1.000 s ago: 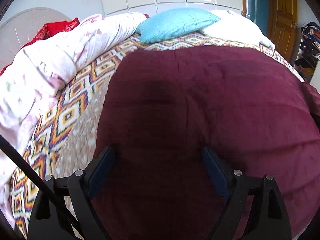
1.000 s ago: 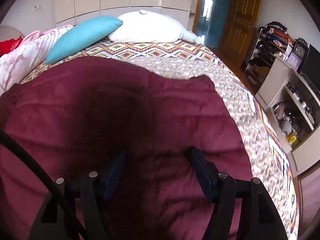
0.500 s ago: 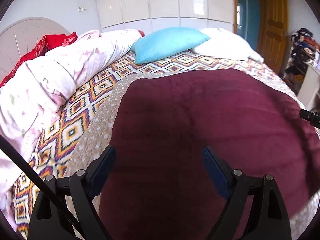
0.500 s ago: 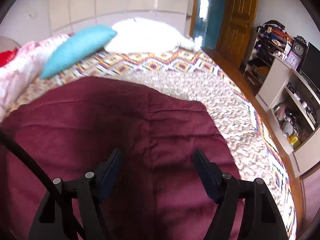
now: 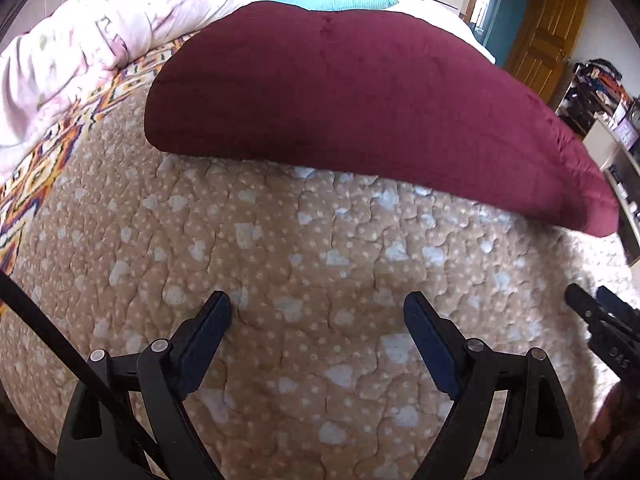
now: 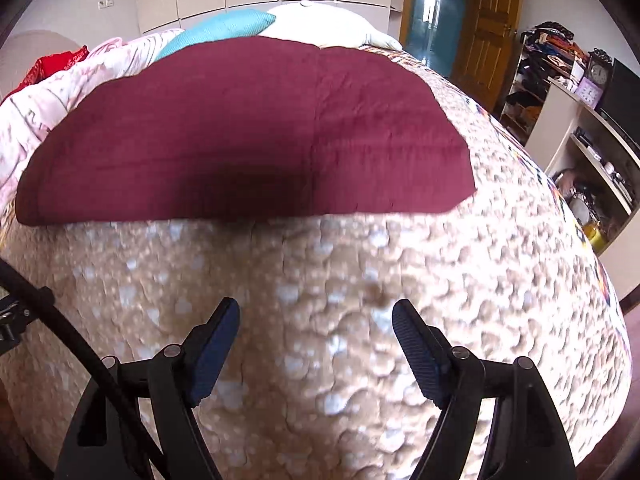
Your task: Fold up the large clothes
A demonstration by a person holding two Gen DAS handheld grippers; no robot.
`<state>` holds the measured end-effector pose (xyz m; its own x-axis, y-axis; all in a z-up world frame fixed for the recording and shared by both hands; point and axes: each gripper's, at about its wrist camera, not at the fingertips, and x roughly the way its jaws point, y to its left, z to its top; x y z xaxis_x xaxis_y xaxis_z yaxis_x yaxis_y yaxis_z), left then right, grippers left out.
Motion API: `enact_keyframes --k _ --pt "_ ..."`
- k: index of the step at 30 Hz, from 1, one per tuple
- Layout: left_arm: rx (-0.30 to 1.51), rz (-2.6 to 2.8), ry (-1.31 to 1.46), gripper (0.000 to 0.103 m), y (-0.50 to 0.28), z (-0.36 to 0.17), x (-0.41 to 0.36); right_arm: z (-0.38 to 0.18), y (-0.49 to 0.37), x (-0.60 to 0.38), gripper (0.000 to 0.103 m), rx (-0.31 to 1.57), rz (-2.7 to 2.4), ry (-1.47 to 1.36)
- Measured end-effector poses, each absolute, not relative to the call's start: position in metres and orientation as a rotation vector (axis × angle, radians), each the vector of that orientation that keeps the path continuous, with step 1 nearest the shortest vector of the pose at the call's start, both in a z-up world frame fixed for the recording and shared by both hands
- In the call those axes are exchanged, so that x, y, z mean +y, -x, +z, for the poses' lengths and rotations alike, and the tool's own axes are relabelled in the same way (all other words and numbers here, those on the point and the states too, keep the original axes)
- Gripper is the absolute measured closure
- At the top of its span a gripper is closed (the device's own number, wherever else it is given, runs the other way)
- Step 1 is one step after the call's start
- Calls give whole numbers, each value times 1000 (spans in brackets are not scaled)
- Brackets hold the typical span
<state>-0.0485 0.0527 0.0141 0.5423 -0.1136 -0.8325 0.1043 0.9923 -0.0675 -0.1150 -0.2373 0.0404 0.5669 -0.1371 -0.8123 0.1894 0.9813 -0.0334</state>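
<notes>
My left gripper (image 5: 318, 310) and right gripper (image 6: 316, 316) hang empty, jaws apart, over bare bedspread (image 5: 280, 248). The maroon blanket (image 5: 352, 88) lies beyond both, long axis left-to-right (neither gripper clearly nearer).

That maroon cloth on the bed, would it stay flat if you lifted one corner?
Probably not: the maroon cloth lies limp on the quilted bedspread, so it would likely droop. Its thick rounded fold edge suggests some weight. The soft-looking nap probably grips rather than slips.
</notes>
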Motion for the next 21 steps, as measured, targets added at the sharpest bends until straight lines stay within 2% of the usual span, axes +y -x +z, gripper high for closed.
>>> enact_keyframes --k 4,9,14,21 --pt "958 -111 -37 13 54 10 41 30 117 -234 20 924 -204 -47" --pt "958 -119 -44 5 52 5 37 22 106 -227 14 918 -217 -34" --pt "947 -120 -41 5 50 3 39 19 99 -233 8 919 -209 -67" --pt "965 -109 -63 4 45 4 35 18 97 -235 7 910 -214 -60"
